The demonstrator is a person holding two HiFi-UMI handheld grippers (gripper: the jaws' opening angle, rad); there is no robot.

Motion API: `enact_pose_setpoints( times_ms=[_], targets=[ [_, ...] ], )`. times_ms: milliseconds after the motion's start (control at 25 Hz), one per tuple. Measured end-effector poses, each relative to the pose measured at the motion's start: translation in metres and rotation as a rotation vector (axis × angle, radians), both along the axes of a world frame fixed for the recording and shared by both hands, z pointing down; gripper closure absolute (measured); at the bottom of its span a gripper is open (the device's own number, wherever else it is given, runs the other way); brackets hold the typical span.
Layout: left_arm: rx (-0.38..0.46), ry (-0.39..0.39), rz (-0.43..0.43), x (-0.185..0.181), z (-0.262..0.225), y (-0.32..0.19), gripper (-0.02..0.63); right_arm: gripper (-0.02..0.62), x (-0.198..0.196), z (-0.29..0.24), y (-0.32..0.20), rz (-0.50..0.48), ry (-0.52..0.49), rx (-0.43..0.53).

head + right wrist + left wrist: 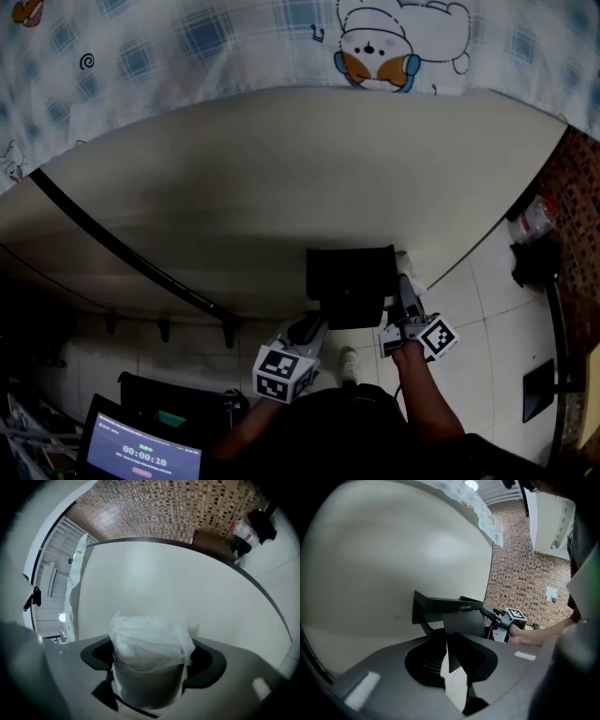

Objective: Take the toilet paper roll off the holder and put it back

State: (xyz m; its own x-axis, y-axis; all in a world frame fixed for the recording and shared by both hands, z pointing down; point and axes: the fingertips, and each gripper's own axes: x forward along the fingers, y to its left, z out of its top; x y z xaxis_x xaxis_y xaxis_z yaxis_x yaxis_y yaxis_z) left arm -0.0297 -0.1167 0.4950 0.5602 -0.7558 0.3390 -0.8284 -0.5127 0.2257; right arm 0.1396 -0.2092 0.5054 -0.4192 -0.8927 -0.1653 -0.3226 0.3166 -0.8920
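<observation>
The toilet paper roll, wrapped in crinkled clear plastic, stands between the wide-spread jaws of my right gripper, which is shut on it in front of the cream wall. In the head view the roll shows as a pale patch just right of the black holder, with the right gripper below it. My left gripper reaches up to the holder's lower left corner. In the left gripper view its jaws stand close together, and the left gripper meets the lower edge of the holder's flap. Whether it pinches the flap is unclear.
The cream wall carries a black rail with hooks at the left. A patterned curtain hangs above. White floor tiles lie below, with dark bags by the brick wall. A tablet sits at the lower left.
</observation>
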Motion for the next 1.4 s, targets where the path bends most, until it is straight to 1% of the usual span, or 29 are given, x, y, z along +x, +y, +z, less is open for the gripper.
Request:
enact_pose_setpoints(
  times_ms=[120, 240, 400, 520, 640, 760, 920, 1120, 1400],
  targets=[
    [-0.019, 0.007, 0.007, 0.0, 0.006, 0.002, 0.538, 0.161, -0.002, 0.005, 0.0, -0.027, -0.019, -0.005],
    [-0.029, 0.018, 0.009, 0.0, 0.004, 0.003, 0.538, 0.161, -0.007, 0.008, 0.005, -0.077, -0.021, 0.0],
    [-0.024, 0.012, 0.013, -0.001, 0.006, 0.001, 0.54, 0.164, -0.023, 0.014, 0.015, -0.184, -0.012, 0.0],
    [-0.028, 0.014, 0.017, 0.0, 0.008, 0.002, 0.541, 0.167, -0.035, 0.022, 0.02, -0.285, -0.017, -0.026],
    [-0.042, 0.023, 0.033, 0.0, 0.012, 0.003, 0.541, 0.17, -0.05, 0.032, 0.024, -0.398, -0.047, -0.064],
    [-0.04, 0.018, 0.042, -0.002, 0.014, 0.002, 0.543, 0.17, -0.058, 0.036, 0.023, -0.444, -0.074, -0.089],
    [-0.068, 0.039, 0.064, 0.001, 0.011, 0.006, 0.541, 0.17, -0.066, 0.037, 0.022, -0.514, -0.068, -0.105],
    [-0.069, 0.056, 0.077, 0.002, 0.01, 0.005, 0.541, 0.17, -0.072, 0.035, 0.024, -0.598, -0.079, -0.113],
    [-0.092, 0.086, 0.098, 0.002, 0.008, 0.007, 0.541, 0.17, -0.083, 0.036, 0.027, -0.705, -0.074, -0.131]
  ],
)
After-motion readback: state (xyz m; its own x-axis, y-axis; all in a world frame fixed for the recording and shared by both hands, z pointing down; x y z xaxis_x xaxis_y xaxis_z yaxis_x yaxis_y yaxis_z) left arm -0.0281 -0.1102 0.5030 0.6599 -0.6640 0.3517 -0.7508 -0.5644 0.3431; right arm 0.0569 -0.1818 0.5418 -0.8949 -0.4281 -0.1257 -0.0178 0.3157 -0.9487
